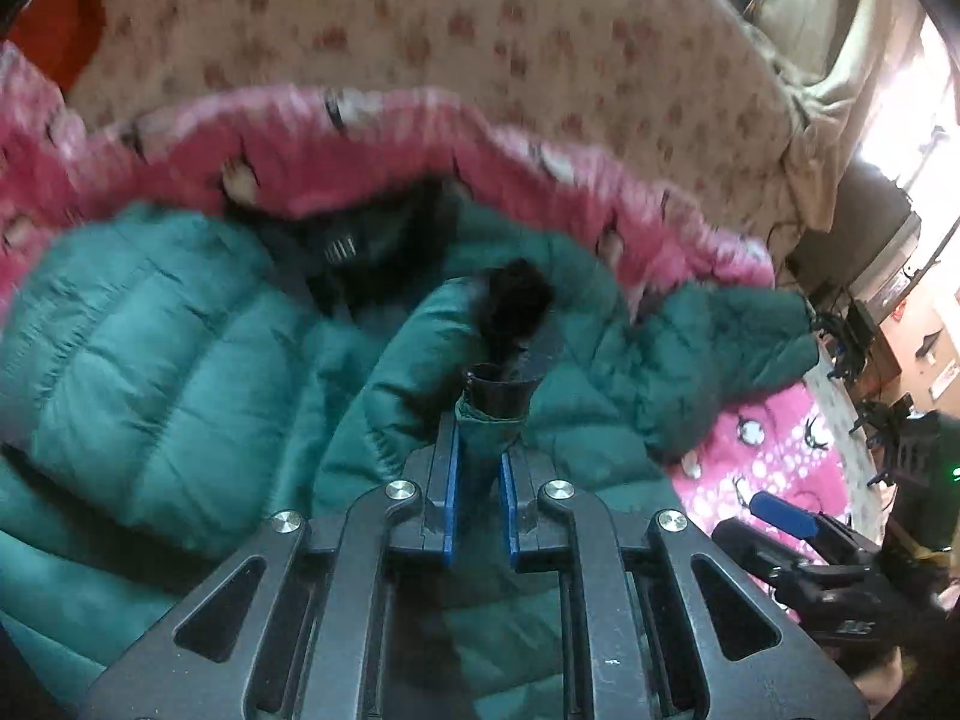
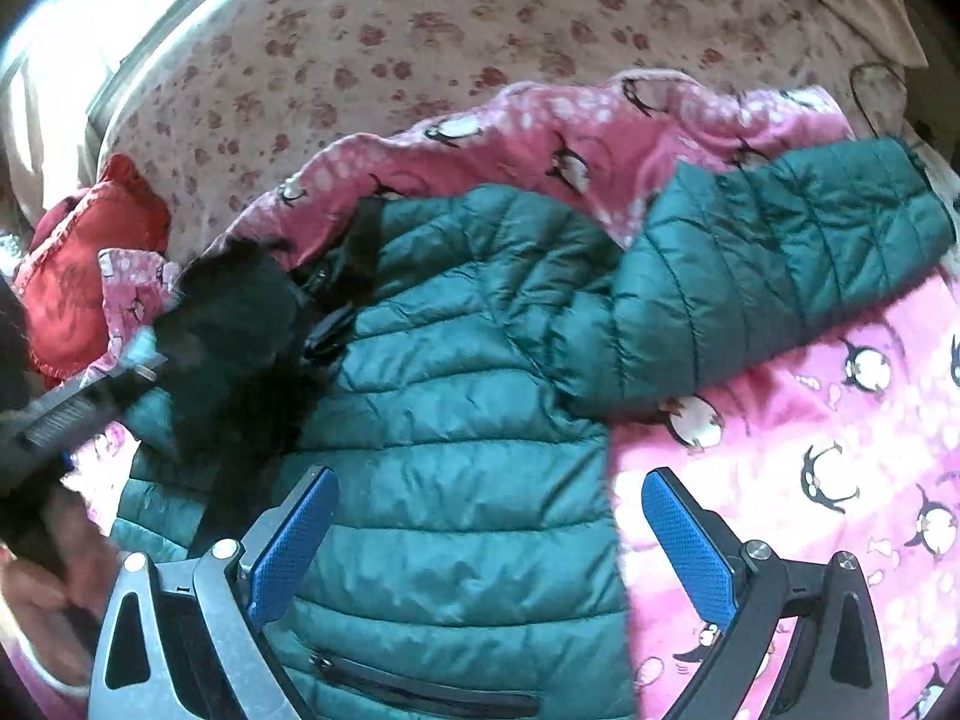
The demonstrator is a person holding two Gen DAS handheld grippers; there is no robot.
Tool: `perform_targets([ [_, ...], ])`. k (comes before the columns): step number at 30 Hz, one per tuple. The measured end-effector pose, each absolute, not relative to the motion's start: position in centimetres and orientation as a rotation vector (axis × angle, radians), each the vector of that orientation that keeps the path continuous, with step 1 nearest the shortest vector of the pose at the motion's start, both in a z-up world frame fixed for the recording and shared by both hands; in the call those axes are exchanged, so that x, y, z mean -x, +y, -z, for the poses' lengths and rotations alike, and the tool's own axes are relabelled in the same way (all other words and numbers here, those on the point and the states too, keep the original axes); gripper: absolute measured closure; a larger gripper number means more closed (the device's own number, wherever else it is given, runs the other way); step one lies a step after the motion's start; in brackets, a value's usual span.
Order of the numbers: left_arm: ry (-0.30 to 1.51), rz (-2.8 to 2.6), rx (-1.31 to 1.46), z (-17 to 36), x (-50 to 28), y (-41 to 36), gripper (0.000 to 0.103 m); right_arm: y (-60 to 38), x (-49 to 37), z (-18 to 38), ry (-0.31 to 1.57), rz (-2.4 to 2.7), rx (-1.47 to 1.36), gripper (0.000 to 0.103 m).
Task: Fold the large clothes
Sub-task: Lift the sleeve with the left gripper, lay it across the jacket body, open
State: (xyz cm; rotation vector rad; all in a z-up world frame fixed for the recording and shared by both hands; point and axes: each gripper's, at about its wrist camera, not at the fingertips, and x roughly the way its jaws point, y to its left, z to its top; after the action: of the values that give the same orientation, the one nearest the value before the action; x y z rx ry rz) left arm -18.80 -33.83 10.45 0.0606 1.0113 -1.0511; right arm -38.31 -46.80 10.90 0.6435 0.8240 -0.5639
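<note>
A teal quilted puffer jacket (image 2: 468,396) with a black fur-trimmed collar lies spread on a pink penguin blanket (image 2: 810,420). It fills the left wrist view too (image 1: 150,348). My left gripper (image 1: 480,456) is shut on the jacket's sleeve cuff (image 1: 492,414), holding it above the jacket body. It shows at the left of the right wrist view (image 2: 96,396), beside the black fur. My right gripper (image 2: 486,534) is open and empty, its blue pads hovering over the jacket's lower front. The other sleeve (image 2: 792,264) lies stretched to the right.
The blanket lies on a beige paw-print bedsheet (image 2: 420,30). A red garment (image 2: 90,258) lies at the left. The right gripper shows at the lower right of the left wrist view (image 1: 798,534). Room clutter stands at the far right (image 1: 888,330).
</note>
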Motion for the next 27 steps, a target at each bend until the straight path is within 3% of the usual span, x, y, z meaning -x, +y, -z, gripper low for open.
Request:
perform_targets([
  [5, 1.002, 1.071, -0.172, -9.7, 20.5, -34.8, 0.09, -47.7, 38.7, -9.4, 0.774, 0.538, -0.771, 0.002],
  [8, 0.948, 1.1, -0.239, -10.7, 21.0, -33.4, 0.073, -47.6, 38.2, -9.1, 0.762, 0.513, -0.797, 0.002],
  [12, 0.893, 1.073, -0.225, -12.5, 20.1, -30.2, 0.06, -47.1, 36.9, -9.0, 0.768, 0.496, -0.789, 0.002],
  [14, 0.867, 1.029, -0.219, -13.2, 19.5, -28.7, 0.044, -47.0, 36.3, -8.8, 0.769, 0.479, -0.806, 0.002],
  [27, 0.815, 0.797, -0.178, -13.1, 14.4, -19.9, 0.043, -45.4, 32.4, -9.0, 0.801, 0.417, -0.798, 0.002],
])
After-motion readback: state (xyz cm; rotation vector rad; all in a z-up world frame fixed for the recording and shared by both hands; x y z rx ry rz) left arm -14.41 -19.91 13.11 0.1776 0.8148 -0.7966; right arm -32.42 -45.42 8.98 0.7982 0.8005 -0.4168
